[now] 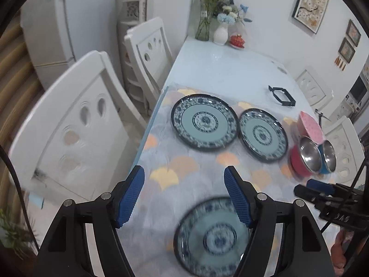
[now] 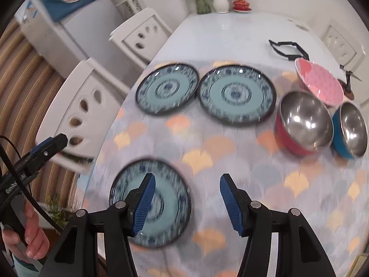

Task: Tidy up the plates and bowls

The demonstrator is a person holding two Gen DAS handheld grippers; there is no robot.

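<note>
Three blue patterned plates lie flat on the tablecloth: a large one (image 1: 204,121) (image 2: 237,95), a smaller one beside it (image 1: 263,135) (image 2: 167,88), and a near one (image 1: 212,235) (image 2: 151,210). A pink patterned bowl (image 2: 319,82), a red steel-lined bowl (image 2: 303,123) and a blue steel-lined bowl (image 2: 351,132) stand at the right. My left gripper (image 1: 184,196) is open above the near plate's far edge. My right gripper (image 2: 187,202) is open and empty over the cloth just right of the near plate.
White chairs (image 1: 76,124) stand along the table's left side. A black frame (image 1: 281,95) lies on the bare table past the cloth. Vases with flowers (image 1: 220,32) and a red lidded cup (image 1: 237,40) stand at the far end.
</note>
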